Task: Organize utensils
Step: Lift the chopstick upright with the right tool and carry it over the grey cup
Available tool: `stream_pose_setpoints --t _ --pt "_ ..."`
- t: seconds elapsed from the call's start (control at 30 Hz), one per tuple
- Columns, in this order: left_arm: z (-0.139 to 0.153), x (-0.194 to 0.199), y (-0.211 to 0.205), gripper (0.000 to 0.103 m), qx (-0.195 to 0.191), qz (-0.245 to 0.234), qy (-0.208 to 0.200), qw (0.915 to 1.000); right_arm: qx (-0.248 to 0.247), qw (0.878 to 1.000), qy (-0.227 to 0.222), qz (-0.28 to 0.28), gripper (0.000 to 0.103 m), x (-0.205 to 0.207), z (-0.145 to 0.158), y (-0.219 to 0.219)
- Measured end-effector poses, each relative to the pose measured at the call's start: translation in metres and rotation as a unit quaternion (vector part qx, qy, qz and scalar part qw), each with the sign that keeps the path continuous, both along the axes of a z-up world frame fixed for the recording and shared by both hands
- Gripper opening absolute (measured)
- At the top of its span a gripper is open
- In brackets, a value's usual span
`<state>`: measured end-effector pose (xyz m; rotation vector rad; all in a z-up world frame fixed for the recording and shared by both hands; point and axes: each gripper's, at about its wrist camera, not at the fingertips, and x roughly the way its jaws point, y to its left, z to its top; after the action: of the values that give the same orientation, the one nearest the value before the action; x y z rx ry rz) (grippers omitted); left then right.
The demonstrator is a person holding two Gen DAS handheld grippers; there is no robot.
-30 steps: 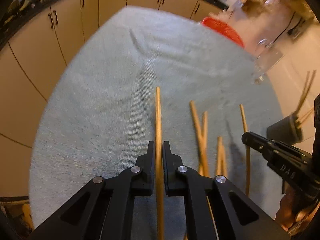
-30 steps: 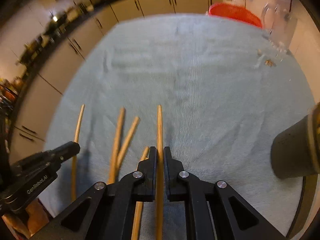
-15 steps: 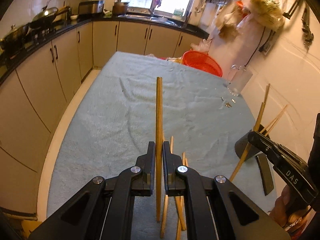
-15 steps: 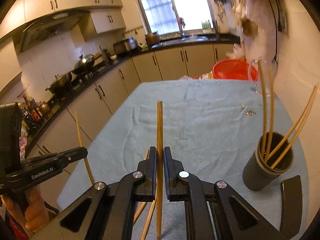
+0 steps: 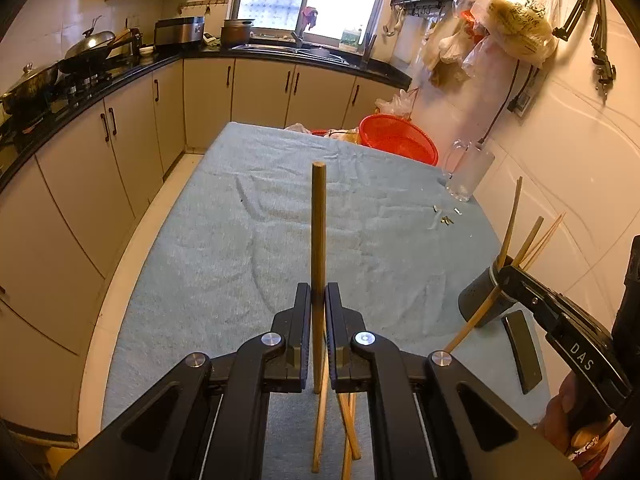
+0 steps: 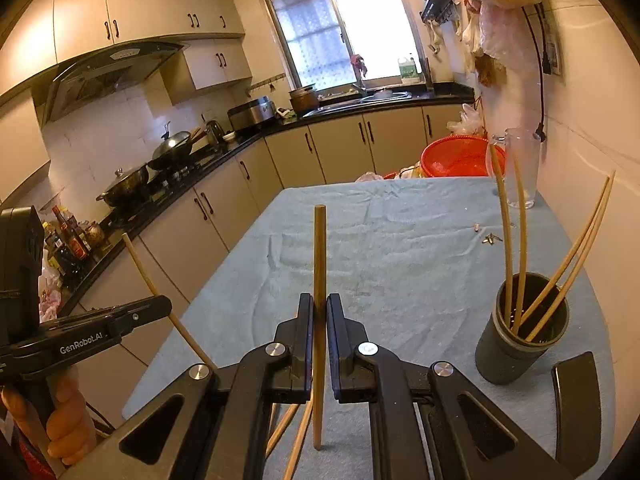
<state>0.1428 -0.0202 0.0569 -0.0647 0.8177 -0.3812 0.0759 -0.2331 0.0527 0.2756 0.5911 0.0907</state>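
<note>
My left gripper (image 5: 318, 300) is shut on a wooden chopstick (image 5: 318, 232) and holds it upright above the towel-covered table (image 5: 224, 248). My right gripper (image 6: 319, 312) is shut on another wooden chopstick (image 6: 319, 256), also upright. A dark grey holder cup (image 6: 524, 340) with several chopsticks in it stands at the right; it also shows in the left wrist view (image 5: 478, 300). Loose chopsticks (image 5: 348, 432) lie on the towel below the left gripper. The right gripper (image 5: 505, 276) shows at the cup's rim in the left wrist view.
A flat dark lid (image 6: 576, 408) lies right of the cup. A clear glass jug (image 5: 466, 176) and a red basket (image 5: 396, 140) stand at the table's far right. Small bits (image 5: 444, 220) lie near the jug. Cabinets (image 5: 100, 168) run along the left.
Both grippers have risen from the towel, each lifting its chopstick from lying flat to upright. The views now take in the whole kitchen, and the right gripper is nearer the cup.
</note>
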Motion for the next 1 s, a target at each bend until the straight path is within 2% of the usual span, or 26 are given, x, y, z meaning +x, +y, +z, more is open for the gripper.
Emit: stream_pose_setpoints --t 0.73,1.0 --pt "0.020 -0.006 -0.007 0.006 -0.004 -0.013 -0.016 0.9998 0.013 0.999 -0.020 -0.029 0.007 -0.019 0.013 -0.018" --pt "0.029 -0.010 -0.018 0.006 -0.007 -0.033 -0.019 0.9992 0.022 0.998 -0.028 -0.046 0.007 -0.028 0.019 -0.031"
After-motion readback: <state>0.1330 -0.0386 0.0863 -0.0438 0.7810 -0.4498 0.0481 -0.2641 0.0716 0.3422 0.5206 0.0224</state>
